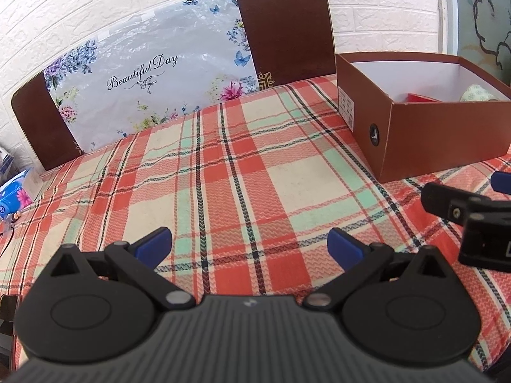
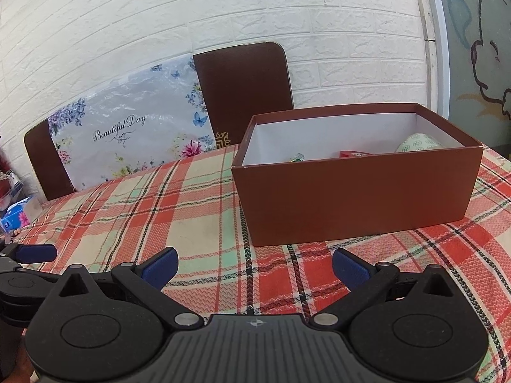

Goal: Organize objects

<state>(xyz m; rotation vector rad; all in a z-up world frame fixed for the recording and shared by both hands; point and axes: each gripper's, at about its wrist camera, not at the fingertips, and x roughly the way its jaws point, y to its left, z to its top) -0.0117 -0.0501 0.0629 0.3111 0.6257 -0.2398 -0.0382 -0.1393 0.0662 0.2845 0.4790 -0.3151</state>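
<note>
A brown shoe box (image 2: 354, 198) stands open on the plaid tablecloth; it also shows in the left wrist view (image 1: 440, 140) at the right. Inside it I see a red item (image 2: 353, 154), a pale patterned roll (image 2: 418, 143) and a bit of green (image 2: 297, 158); the rest is hidden by the box wall. My right gripper (image 2: 255, 266) is open and empty, just in front of the box. My left gripper (image 1: 250, 244) is open and empty over bare cloth, left of the box.
A brown chair back (image 1: 287, 32) with a floral "Beautiful Day" plastic sheet (image 1: 150, 76) leans at the far table edge against the white brick wall. A blue tissue pack (image 1: 16, 194) lies at the far left. The right gripper's body (image 1: 472, 220) shows at the left view's right edge.
</note>
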